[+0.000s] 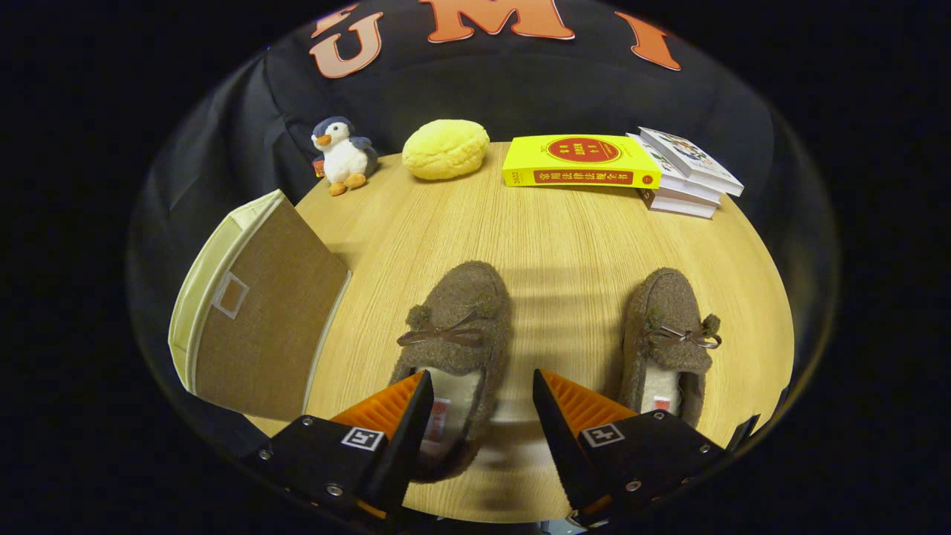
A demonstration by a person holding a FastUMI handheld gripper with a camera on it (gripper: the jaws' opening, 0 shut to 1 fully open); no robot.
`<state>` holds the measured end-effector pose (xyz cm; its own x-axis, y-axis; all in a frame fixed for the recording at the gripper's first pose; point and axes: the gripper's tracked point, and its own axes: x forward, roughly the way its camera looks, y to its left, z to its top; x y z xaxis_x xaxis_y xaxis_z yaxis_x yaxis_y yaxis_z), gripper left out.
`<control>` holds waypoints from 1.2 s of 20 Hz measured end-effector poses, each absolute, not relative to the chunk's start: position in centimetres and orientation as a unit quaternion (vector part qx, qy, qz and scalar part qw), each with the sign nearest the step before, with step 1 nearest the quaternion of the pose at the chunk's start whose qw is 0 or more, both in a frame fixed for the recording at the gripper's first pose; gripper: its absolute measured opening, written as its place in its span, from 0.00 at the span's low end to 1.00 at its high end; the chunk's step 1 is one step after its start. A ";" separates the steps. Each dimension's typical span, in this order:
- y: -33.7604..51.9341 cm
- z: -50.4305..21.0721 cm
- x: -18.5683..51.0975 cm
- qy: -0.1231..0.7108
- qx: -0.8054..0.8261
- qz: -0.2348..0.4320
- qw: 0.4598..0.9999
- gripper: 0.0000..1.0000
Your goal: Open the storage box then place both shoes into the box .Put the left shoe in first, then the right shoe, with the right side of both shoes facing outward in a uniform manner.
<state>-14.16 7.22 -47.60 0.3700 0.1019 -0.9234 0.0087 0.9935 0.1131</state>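
The tongs (pixel 483 386) are spread wide with nothing in them, the storage box (pixel 252 312) at the side of the surface (pixel 565 230) looks shut, and the left shoe (pixel 457 342) and right shoe (pixel 669 334) wait outside it.

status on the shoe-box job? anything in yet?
Done: nothing. The storage box looks closed, and both shoes sit on the table. In hand: the tool is open, empty, over the left shoe. Left: open the box, load that shoe, then the right shoe.
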 end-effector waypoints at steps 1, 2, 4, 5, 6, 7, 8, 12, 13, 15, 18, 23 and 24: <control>6.9 -48.4 -13.9 0.562 0.035 0.025 0.826 0.79; 6.4 -49.2 -13.7 0.563 0.020 0.020 0.826 0.75; 6.0 -50.3 -13.1 0.562 0.007 0.012 0.827 0.61; 6.1 -50.7 -12.8 0.562 0.010 0.008 0.827 0.57; 6.1 -51.0 -12.6 0.562 0.014 0.003 0.827 0.47; 6.2 -51.3 -12.4 0.562 0.013 -0.003 0.827 0.42; 6.1 -51.4 -12.3 0.565 0.014 -0.008 0.825 0.32; 6.5 -51.4 -12.0 0.570 0.049 -0.015 0.820 0.12; 6.5 -51.2 -12.1 0.574 0.064 -0.017 0.816 0.10; 6.6 -50.5 -12.2 0.581 0.095 -0.027 0.808 0.04; 6.9 -47.6 -11.3 0.574 0.112 -0.033 0.810 0.04; 9.1 -40.8 -9.0 0.558 0.107 -0.028 0.823 0.04; 9.9 -39.3 -8.5 0.555 0.108 -0.024 0.825 0.04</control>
